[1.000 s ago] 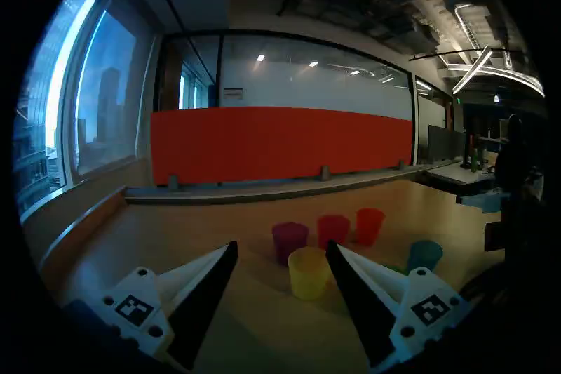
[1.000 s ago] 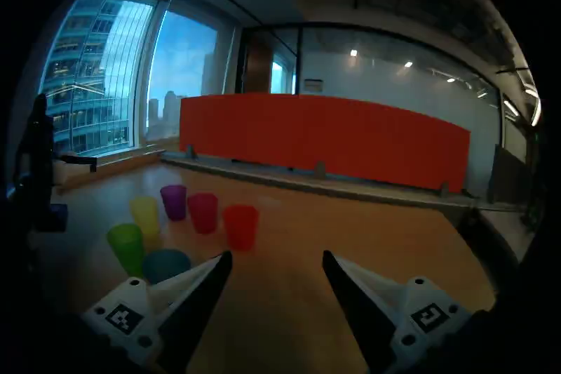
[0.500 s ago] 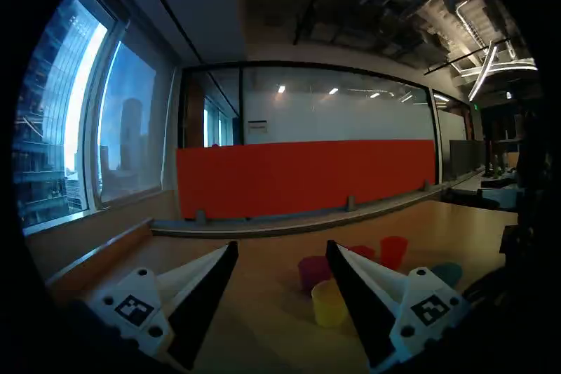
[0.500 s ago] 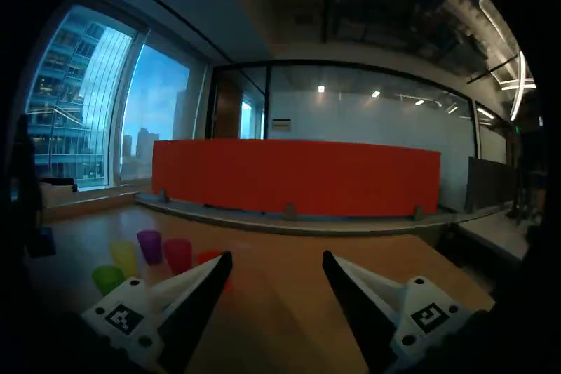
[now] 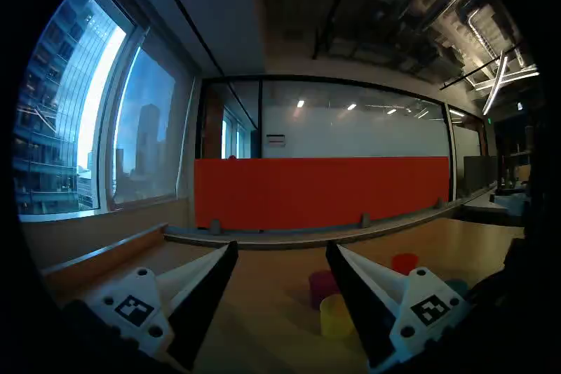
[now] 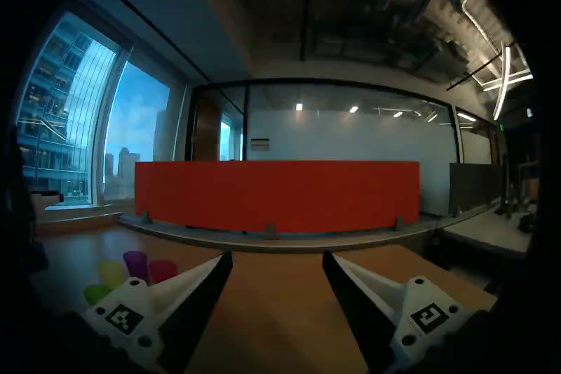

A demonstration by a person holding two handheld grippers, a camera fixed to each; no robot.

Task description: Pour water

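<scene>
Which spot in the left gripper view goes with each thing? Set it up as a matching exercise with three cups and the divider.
Things:
1. yellow cup
2. purple cup
3. red cup
4. orange divider

Places:
A. along the far edge of the table
B. nearest the camera
C. farthest right of the three cups
D. just behind the yellow cup

Pairs: 1-B, 2-D, 3-C, 4-A
</scene>
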